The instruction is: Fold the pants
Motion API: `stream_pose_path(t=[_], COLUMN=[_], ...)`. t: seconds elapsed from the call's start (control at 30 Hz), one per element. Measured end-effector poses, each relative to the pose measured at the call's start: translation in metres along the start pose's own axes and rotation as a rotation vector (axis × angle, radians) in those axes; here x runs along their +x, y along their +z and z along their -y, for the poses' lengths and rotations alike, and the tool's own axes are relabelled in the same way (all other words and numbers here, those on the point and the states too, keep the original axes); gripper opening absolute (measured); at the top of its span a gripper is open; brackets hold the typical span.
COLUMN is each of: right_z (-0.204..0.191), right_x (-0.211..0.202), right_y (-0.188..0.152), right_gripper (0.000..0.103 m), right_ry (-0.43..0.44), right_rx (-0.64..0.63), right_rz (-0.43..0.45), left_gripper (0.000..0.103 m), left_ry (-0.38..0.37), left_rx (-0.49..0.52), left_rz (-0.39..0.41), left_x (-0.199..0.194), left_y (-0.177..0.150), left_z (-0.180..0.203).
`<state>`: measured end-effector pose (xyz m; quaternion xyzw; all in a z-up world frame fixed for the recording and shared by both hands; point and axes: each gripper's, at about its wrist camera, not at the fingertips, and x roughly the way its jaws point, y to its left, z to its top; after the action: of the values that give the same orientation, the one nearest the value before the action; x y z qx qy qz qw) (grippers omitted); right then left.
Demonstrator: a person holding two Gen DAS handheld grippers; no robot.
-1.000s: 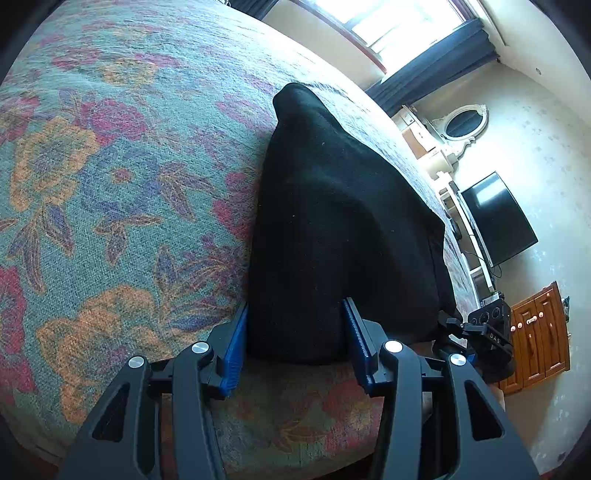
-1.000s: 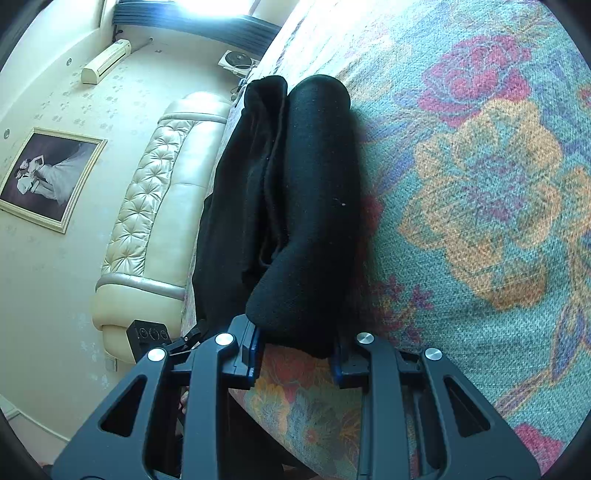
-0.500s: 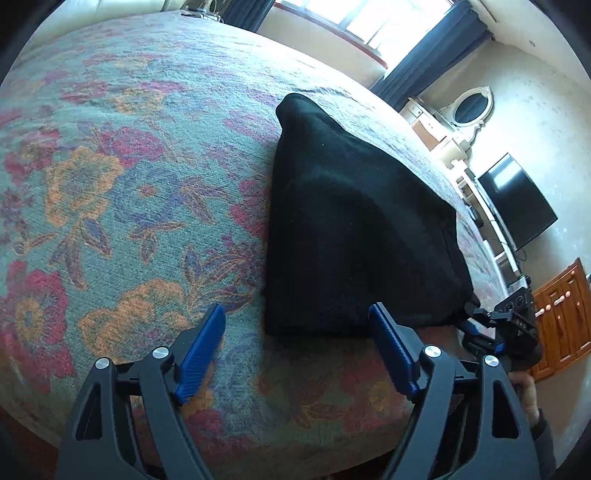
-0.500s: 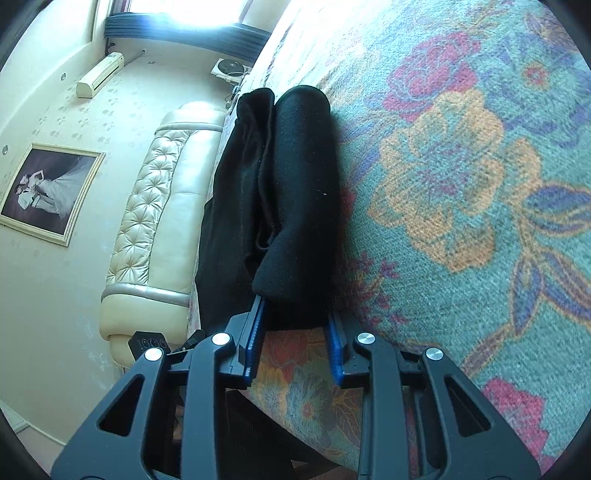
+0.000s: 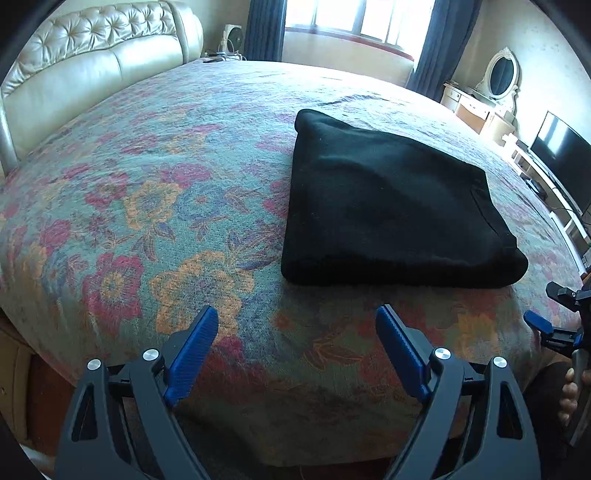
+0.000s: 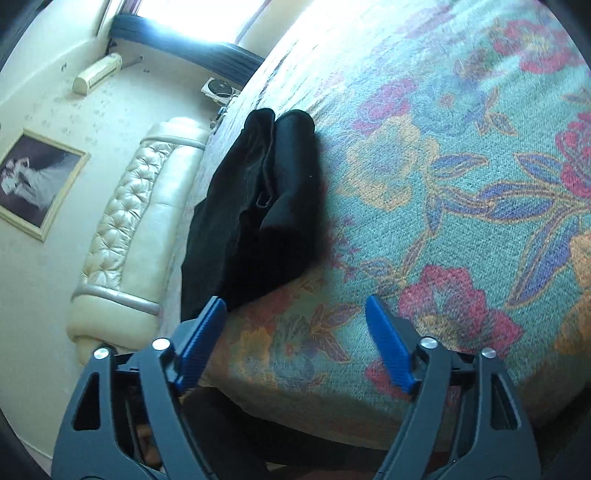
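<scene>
The black pants (image 5: 388, 214) lie folded into a thick, compact stack on the floral bedspread (image 5: 147, 184), near the bed's front edge. My left gripper (image 5: 295, 310) hangs just short of the stack's near edge, its jaws opening with only bedspread between them. In the right wrist view the pants (image 6: 258, 206) show their layered side. My right gripper (image 6: 295, 300) sits off their near corner, jaws opening wide and holding nothing; its left pad (image 6: 201, 339) is close to the fabric. The right gripper (image 5: 546, 325) also shows at the far right of the left wrist view.
A cream tufted headboard (image 5: 92, 62) runs along the bed's far left. A window with dark curtains (image 5: 351, 22), a dresser with an oval mirror (image 5: 498, 74) and a television (image 5: 561, 155) stand beyond the bed. A framed picture (image 6: 37, 181) hangs on the wall. A person's hand (image 5: 569, 391) holds the right gripper.
Both grippers let go of the pants' near edge, spread wide and drew back toward the bed's front edge. The folded stack stays lying on the bedspread.
</scene>
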<state>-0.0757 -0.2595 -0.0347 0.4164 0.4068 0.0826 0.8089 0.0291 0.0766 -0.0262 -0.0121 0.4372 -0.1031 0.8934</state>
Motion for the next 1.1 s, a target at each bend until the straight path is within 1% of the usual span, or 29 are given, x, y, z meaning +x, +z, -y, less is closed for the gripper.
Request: stream_pose_path(t=[0.07,0.17,0.23,0.3,0.4,0.5,0.7,1.1], right_z=[-0.022,-0.055,-0.067,-0.075,-0.081,-0.087,-0.087,-0.085], right_x=[0.002,0.014,0.019,0.022,0.025,0.027,0.025,0.031], right_y=[-0.012,-0.029,-0.039,-0.045,-0.051,-0.050,-0.050,-0.054], right_gripper=[0.090,0.091,0.091,0.092,0.092,0.092,0.092,0.092], right_ry=[-0.132,-0.325,-0.401,-0.444,-0.473,-0.491,-0.502,-0.545], right_rx=[-0.110,-0.299,-0.379,-0.421,-0.466,-0.481,-0.479,-0.486], right_rz=[0.014,0.007,0.010,0.014,0.022,0.038,0.049,0.040], left_gripper=[0.086,0.086,0.086,0.086,0.086,0.086,0.086,0.086], left_ry=[0.015,0.023,0.025,0.044,0.054,0.088,0.054,0.074], left_rx=[0.019,0.035,0.045,0.065,0.089,0.105,0.079,0.084], left_rz=[0.022,0.035,0.044,0.055,0.064,0.072,0.046,0.065], left_x=[-0.007,-0.016,-0.020,-0.023,-0.024,-0.024,-0.020,-0.022], left_y=[-0.001,-0.003,-0.005,-0.006,-0.005,-0.006,-0.008,-0.009], left_z=[0.009,0.018,0.022,0.026,0.029,0.032,0.031,0.034])
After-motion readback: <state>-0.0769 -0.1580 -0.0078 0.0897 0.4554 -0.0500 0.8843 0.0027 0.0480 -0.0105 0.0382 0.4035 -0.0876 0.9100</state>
